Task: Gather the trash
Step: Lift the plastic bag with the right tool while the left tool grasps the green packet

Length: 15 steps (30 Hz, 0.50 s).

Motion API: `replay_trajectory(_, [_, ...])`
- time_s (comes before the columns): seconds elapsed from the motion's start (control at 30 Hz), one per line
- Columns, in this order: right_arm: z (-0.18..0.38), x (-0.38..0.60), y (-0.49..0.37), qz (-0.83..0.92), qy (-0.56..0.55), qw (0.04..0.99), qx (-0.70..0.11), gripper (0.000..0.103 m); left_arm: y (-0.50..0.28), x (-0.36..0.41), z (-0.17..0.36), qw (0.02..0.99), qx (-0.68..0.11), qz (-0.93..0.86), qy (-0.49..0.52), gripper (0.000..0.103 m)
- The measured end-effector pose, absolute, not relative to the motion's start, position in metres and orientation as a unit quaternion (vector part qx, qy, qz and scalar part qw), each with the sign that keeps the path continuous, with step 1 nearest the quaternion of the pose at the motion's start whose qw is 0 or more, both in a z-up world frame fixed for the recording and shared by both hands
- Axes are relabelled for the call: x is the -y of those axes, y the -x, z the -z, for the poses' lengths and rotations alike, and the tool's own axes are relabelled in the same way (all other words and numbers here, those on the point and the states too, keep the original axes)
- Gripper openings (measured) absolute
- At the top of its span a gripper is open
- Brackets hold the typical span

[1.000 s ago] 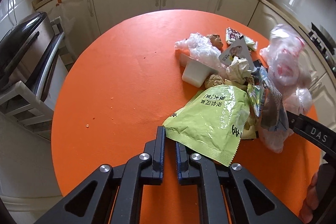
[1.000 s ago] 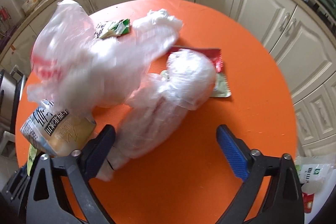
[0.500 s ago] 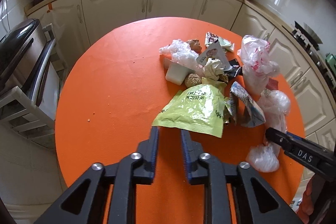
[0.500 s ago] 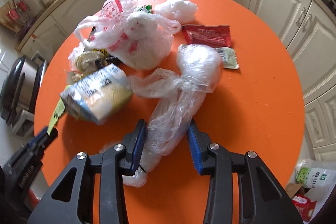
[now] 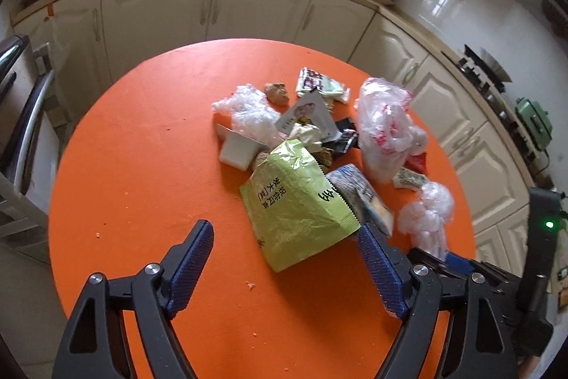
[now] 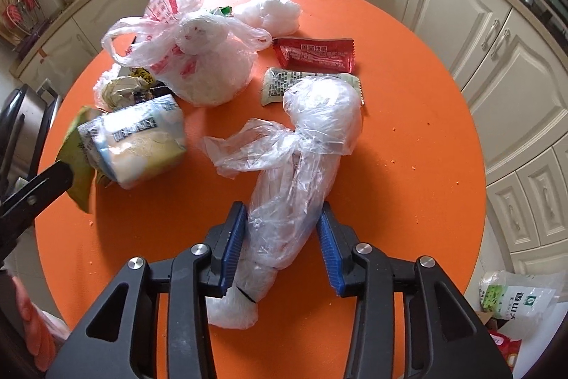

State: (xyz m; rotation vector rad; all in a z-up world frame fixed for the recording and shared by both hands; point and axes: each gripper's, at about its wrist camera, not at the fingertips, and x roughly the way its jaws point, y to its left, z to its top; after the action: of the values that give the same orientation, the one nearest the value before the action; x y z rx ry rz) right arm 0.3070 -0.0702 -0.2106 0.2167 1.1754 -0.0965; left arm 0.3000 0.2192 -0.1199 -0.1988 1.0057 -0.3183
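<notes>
Filling most of both views is the round orange desk [image 5: 149, 144], with cream cupboards [image 5: 255, 13] curving behind it. On it, toward the far right side in the left view, the trash lies heaped: a knotted white shopping bag with red print [image 6: 198, 59], a crinkled green snack packet [image 5: 298, 201] with black lettering, its near corner lying between the left tool's fingers without touching either pad, and beside it a blue and yellow packet [image 6: 138, 144]. A long clear plastic bag [image 6: 301, 173], twisted at the middle and puffed at its far end, stretches from the pile's near edge back to the right tool [image 6: 280, 244], whose blue pads sit against its narrow lower part; the jaws are easing apart slightly, with the bag between them. Smaller pieces lie beyond: a red sachet [image 6: 314, 54] and a pale green sachet [image 6: 280, 86]. The left tool [image 5: 287, 267] is opening wide, holding nothing.
</notes>
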Motion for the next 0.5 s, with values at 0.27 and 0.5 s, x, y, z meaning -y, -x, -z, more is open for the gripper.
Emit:
replay_trajectory(0.27, [0.213,0.063,-0.308,0.046,-0.094,0.823,-0.558,0.048,-0.315,-0.234,0.121,0.853,-0.489,0.120,0.135,0.080])
replay_trajectory(0.5, [0.217,0.062,-0.313,0.032,-0.087,0.823,-0.560,0.069,-0.345,-0.241,0.140,0.821,-0.523,0.111,0.199,0.080])
